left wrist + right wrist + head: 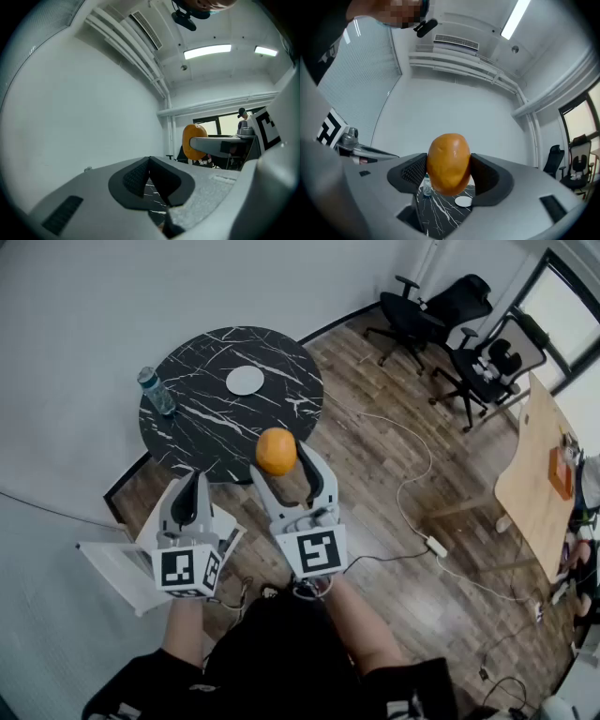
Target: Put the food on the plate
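right tongs (pixel 285 459) clamp orange food (pixel 448 163), long axis upright; left tongs (pixel 195 482) together.

left gripper (pixel 195 482): fingers (pixel 135 178) together (level); right gripper (pixel 283 461): fingers (pixel 414 172) clamped on orange food (pixel 277 451)

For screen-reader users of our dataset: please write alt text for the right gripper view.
The right hand-held gripper grips an orange between its two jaws, up in the air. Beyond it, lower down, stands a black marble table with a small white plate and a water bottle on it.
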Tool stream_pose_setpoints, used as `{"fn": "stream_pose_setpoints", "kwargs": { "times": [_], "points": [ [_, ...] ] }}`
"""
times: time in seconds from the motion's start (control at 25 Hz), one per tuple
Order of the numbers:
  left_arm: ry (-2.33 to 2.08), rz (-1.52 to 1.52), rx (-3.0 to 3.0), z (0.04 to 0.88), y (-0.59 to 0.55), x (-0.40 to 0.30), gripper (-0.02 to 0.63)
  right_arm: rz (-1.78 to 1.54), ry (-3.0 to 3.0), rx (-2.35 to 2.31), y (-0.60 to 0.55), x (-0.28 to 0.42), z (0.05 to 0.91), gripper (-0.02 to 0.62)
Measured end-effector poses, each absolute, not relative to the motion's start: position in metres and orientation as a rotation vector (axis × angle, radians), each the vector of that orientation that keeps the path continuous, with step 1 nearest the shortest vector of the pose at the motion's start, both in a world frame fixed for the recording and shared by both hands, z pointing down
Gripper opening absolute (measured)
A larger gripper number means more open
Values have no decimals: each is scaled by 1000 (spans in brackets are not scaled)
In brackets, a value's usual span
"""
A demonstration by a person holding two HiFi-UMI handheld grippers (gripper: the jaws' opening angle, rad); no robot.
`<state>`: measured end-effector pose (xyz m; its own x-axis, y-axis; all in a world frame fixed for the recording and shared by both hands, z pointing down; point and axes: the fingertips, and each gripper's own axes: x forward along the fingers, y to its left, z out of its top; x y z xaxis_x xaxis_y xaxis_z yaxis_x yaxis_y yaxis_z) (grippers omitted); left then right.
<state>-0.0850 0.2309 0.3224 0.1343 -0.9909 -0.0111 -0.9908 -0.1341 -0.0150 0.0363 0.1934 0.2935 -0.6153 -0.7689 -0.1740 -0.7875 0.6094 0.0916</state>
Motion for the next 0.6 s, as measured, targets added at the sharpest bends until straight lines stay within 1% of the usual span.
{"fn": "stream_pose_setpoints", "kwargs": {
  "times": [0.24,0.6],
  "points": [
    [2042,-22,-2364,320,244,-101,0,261,2706,-1340,213,25,287,279],
    [1987,-53,-2415,325,253,-105,0,234,2674,-1402,216,23,289,281]
  ]
}}
